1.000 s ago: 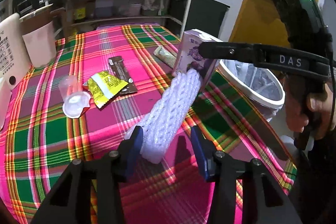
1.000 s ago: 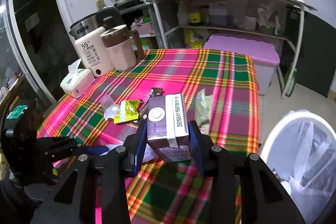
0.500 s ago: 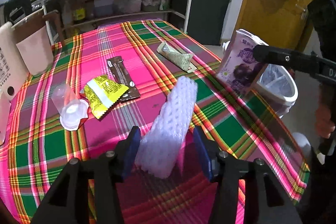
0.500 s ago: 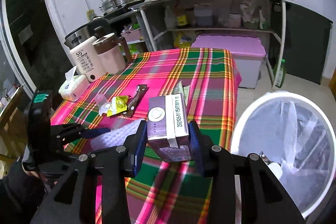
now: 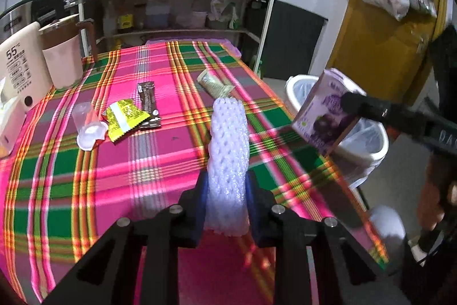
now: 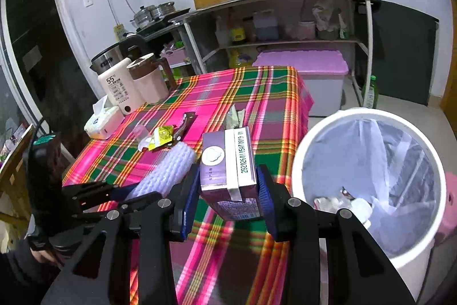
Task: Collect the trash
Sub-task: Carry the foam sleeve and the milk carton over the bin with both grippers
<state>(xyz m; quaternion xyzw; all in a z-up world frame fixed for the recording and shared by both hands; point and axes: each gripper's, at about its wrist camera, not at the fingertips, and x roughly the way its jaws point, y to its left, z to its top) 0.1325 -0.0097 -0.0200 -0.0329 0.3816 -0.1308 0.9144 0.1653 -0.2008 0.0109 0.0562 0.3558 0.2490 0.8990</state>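
Note:
A white foam net sleeve (image 5: 228,139) stands up off the plaid tablecloth (image 5: 142,162). My left gripper (image 5: 227,190) is closing on its lower end, and the blue pads press into the foam. In the right wrist view the sleeve (image 6: 171,165) juts out from those fingers. My right gripper (image 6: 228,185) is shut on a purple drink carton (image 6: 225,162), held upright at the table's edge beside the white lined trash bin (image 6: 314,139). The left wrist view shows the carton (image 5: 325,116) in front of the bin (image 5: 368,153).
On the cloth lie a yellow wrapper (image 5: 125,119), a brown wrapper (image 5: 148,102), a clear plastic cup (image 5: 85,125) and a pale packet (image 5: 214,85). A pink jug (image 5: 62,56), a white dispenser (image 5: 20,70) and a tissue box (image 6: 102,122) stand at the far left.
The left jaws have narrowed onto the foam sleeve, which now stands steeper. The right gripper has carried the carton sideways to the bin.

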